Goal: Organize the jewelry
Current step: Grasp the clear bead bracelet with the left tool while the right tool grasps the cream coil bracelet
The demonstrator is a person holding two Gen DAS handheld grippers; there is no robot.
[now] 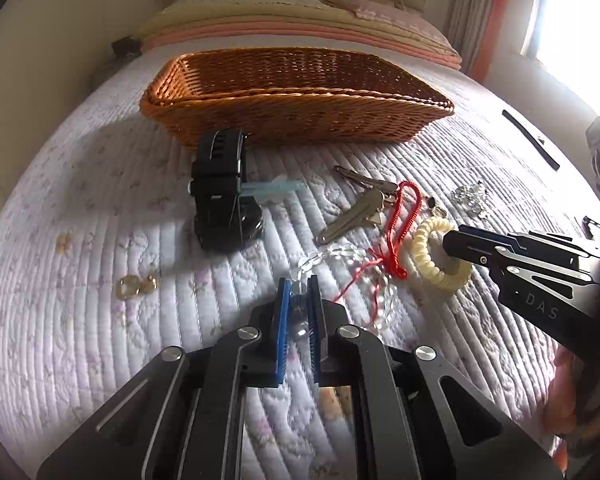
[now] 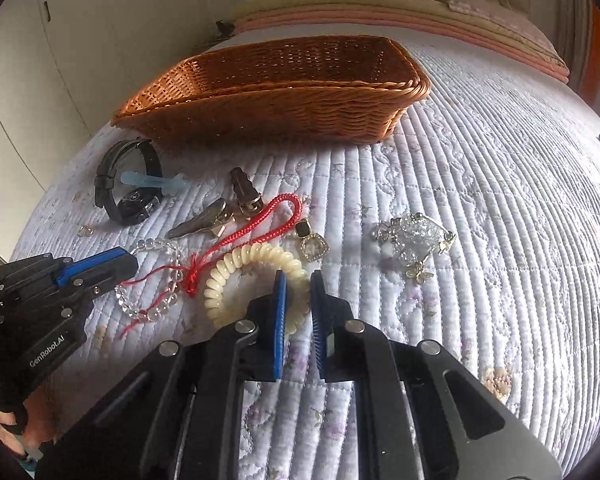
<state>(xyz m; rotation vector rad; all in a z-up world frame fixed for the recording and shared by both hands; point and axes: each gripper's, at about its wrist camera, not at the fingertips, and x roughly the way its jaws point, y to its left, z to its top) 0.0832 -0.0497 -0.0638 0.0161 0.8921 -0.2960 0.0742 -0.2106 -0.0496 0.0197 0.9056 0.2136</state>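
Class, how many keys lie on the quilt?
2: both keys lie side by side between the black watch and the red cord. Others may be hidden.

light: daylight from window (image 1: 572,12), blown out white | shadows: soft, left of basket (image 1: 296,92) and watch (image 1: 220,192) on bed (image 1: 80,280) | distortion: strong fisheye bend, dark corners | focus: near tongs (image 1: 299,300) slightly soft, hand (image 1: 568,392) blurred

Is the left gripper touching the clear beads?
Touching. The left wrist view shows the left gripper with its blue pads closed on a bead of the clear bead bracelet.
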